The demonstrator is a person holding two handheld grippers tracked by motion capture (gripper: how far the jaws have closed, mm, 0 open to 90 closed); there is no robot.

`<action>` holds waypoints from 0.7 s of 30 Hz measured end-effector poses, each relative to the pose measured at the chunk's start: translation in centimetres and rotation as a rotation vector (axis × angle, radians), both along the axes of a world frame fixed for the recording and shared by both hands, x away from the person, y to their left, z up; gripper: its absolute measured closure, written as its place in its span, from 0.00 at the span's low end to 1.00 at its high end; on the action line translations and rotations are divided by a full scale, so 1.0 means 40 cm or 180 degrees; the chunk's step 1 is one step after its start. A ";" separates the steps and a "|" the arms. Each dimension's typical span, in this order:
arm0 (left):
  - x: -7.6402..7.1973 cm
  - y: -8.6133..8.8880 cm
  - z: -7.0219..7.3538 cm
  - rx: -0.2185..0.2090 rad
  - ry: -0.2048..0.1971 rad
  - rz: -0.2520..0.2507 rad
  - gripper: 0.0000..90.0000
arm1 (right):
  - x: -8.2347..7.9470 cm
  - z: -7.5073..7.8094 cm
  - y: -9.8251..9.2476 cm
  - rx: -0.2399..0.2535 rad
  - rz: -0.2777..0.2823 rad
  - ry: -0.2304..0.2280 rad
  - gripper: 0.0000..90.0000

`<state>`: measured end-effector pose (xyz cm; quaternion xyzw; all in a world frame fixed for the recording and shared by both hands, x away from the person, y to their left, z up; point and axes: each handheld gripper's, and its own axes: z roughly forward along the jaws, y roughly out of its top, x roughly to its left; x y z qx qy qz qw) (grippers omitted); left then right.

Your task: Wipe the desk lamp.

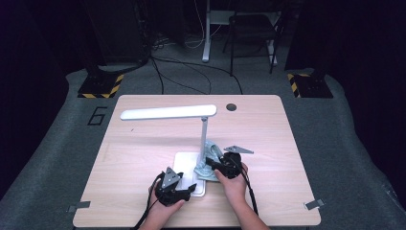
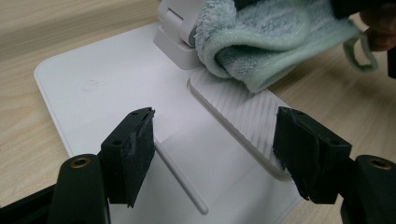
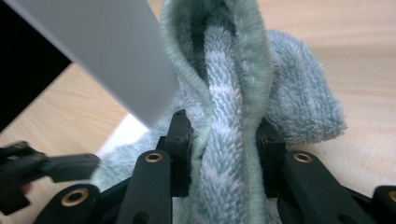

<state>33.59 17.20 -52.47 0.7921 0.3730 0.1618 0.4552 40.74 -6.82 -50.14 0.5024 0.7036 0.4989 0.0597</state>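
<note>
My right gripper (image 3: 223, 140) pinches the cloth (image 3: 233, 116); left gripper (image 2: 215, 154) gapes empty over the lamp base (image 2: 116, 88). Wiping hard probably tips the lamp.

Two black grippers, left gripper (image 1: 191, 188) and right gripper (image 1: 207, 165). Blocky jaws with worn black pads (image 2: 140, 149) at the fingertips, brass-ringed screw holes just behind. Grey three-cornered plates above, black cables trailing behind. Bare forearms, no sleeves.

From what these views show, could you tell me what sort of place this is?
Probably a lab or recording studio rather than a home: a lone wooden table stands on grey carpet, with hazard-striped stand bases, loose floor cables and dark surroundings. On it, a white desk lamp is being wiped with a cloth.
</note>
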 end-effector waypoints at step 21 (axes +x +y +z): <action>0.001 0.002 0.001 0.0039 -0.0015 -0.0026 0.33 | -0.039 0.269 -0.048 0.0663 0.0192 -0.0850 0.74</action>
